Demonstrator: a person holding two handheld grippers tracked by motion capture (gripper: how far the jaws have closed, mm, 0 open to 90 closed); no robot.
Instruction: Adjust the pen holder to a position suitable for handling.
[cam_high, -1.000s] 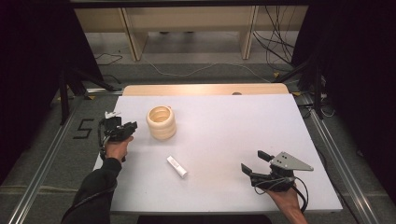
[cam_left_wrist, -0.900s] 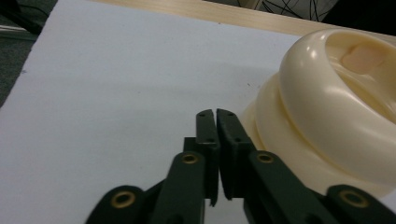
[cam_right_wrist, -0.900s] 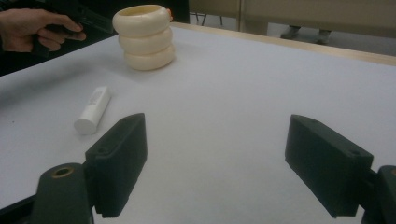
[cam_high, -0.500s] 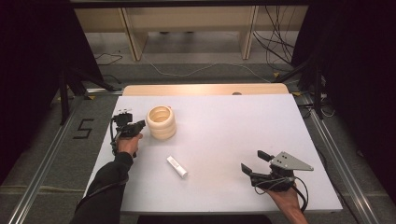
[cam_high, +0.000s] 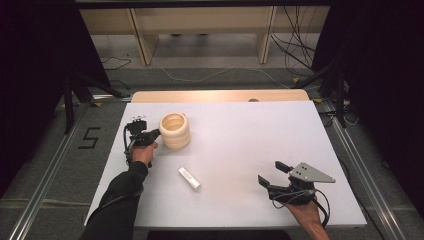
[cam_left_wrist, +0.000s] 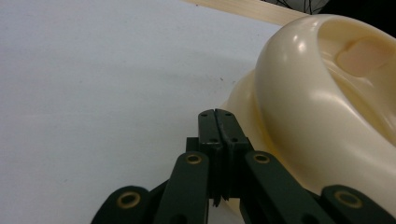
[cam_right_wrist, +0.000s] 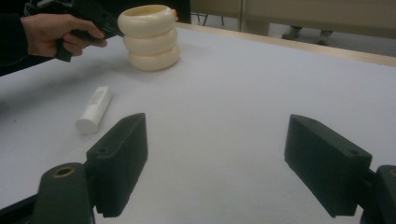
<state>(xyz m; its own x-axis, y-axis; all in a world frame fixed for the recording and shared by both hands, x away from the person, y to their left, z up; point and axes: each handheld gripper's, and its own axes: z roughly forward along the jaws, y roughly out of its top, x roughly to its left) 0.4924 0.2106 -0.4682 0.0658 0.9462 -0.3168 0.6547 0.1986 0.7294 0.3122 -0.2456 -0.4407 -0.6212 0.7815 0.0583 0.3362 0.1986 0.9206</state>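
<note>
A stack of three cream rings stands upright on the white table at the left. My left gripper is shut with nothing between its jaws, its tip right against the left side of the stack's top ring; the closed fingertips lie beside the ring. A small white tube lies flat on the table in front of the stack. My right gripper rests low near the front right and is open, nothing between its fingers; the ring stack and tube lie farther off.
A wooden strip runs along the table's far edge. Beyond it stand wooden furniture legs and loose cables on the floor. A metal rail runs along each side of the table.
My left gripper has moved right along the table, from the left edge up to the ring stack. The right gripper, tube and stack have stayed put.
</note>
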